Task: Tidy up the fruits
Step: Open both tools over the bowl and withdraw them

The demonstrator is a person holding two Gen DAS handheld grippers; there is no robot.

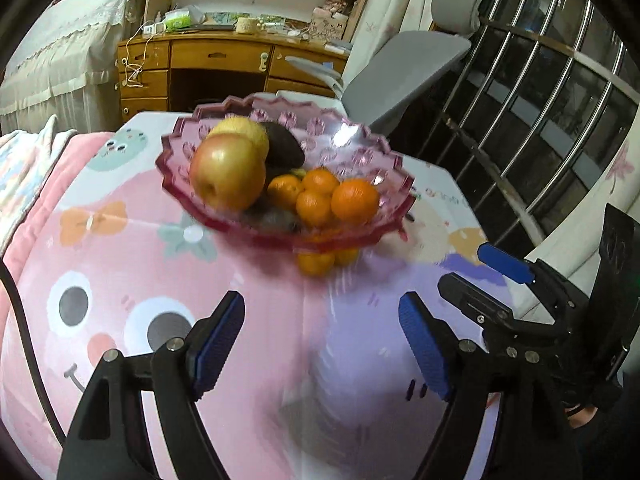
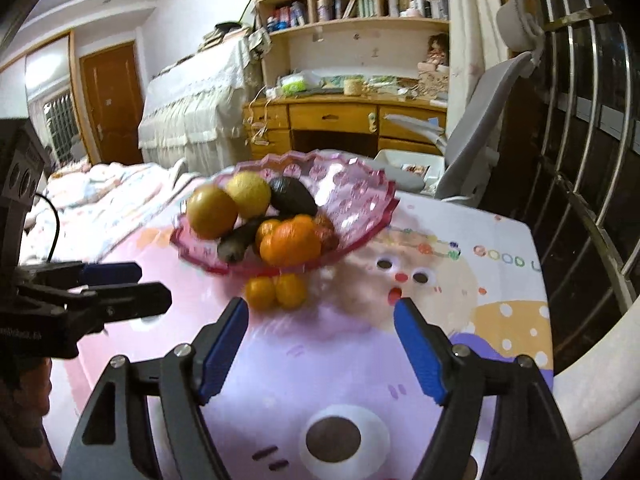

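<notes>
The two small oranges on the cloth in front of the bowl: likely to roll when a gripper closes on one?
Probably. The two small oranges look round and smooth, so a nudge could roll them. They appear to touch, so moving one may shift the other. The soft cloth might slow them.

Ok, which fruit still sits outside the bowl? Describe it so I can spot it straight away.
Find the pink scalloped glass bowl on the cartoon-print tablecloth. On the cloth against the bowl's near edge lie two small oranges, side by side and touching. Unlike the oranges heaped inside with the apples and dark fruit, these two rest directly on the cloth.
</notes>
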